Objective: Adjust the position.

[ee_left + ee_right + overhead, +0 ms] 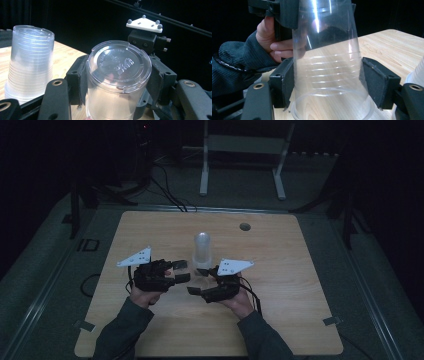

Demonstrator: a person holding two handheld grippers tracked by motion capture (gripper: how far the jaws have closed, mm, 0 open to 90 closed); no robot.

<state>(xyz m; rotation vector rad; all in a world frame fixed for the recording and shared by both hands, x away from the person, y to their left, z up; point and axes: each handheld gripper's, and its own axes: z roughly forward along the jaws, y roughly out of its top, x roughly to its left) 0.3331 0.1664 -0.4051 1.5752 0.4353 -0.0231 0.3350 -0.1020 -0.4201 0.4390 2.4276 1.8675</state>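
The light wooden table with rounded corners carries everything, and the person's two forearms in dark grey sleeves come in from its near edge. Both forearms point forward and slightly inward, so the two hands meet near the middle of the table.

The tall stack of clear plastic cups stands upside down on the wood, just behind the two grippers. In the left gripper view the same stack stands to the left, apart from the jaws.

The left gripper lies almost level, with its grey three-cornered plate on top, and its jaws point to the right toward the other hand. In the left gripper view, the single clear plastic cup sits between its two black jaws with its ribbed round bottom toward the camera. The pads press on both sides of the cup wall, so this gripper pinches the cup near its closed end.

The right gripper is also held level and points to the left. In the right gripper view the same cup hangs with its wide rim low over the wood, and the right gripper has one pad on each side of the lower wall. The left pad seems to touch the wall; at the right pad I cannot tell if it touches.
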